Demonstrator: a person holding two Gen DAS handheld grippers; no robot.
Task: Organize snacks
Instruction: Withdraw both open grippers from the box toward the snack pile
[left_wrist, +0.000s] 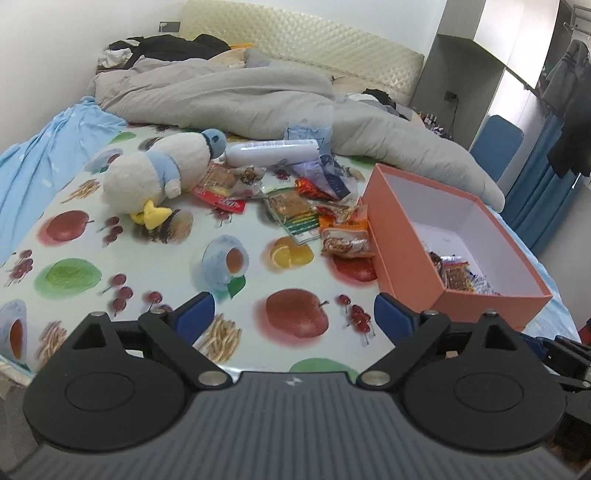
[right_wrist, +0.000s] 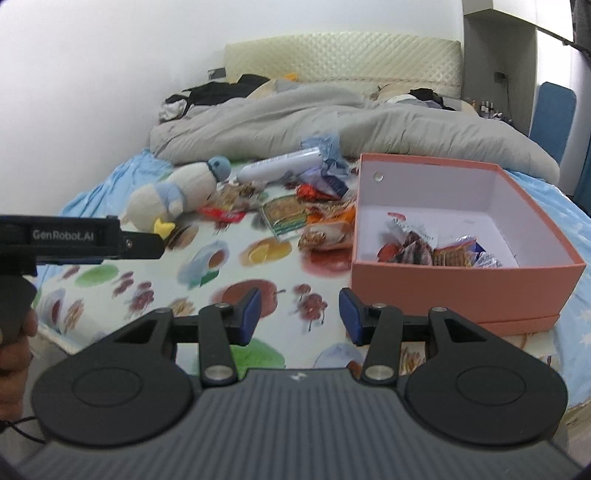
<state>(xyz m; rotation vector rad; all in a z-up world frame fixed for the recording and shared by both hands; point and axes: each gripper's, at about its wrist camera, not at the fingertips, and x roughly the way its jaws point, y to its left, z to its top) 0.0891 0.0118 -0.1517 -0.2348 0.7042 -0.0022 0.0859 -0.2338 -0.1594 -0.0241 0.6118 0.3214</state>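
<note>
both hand-held grippers (left_wrist: 293, 319) (right_wrist: 300, 312) agape; box (right_wrist: 461, 291) maybe half-filled.

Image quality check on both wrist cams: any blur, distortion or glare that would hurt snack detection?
Left wrist: sharp near the pink box; strong fisheye bending at the edges; snack pile readable, soft window light, no hard glare. Right wrist: softer overall, fruit-print cloth smeared near the right gripper; wrappers in the box legible; the left gripper intrudes at the left edge.
</note>
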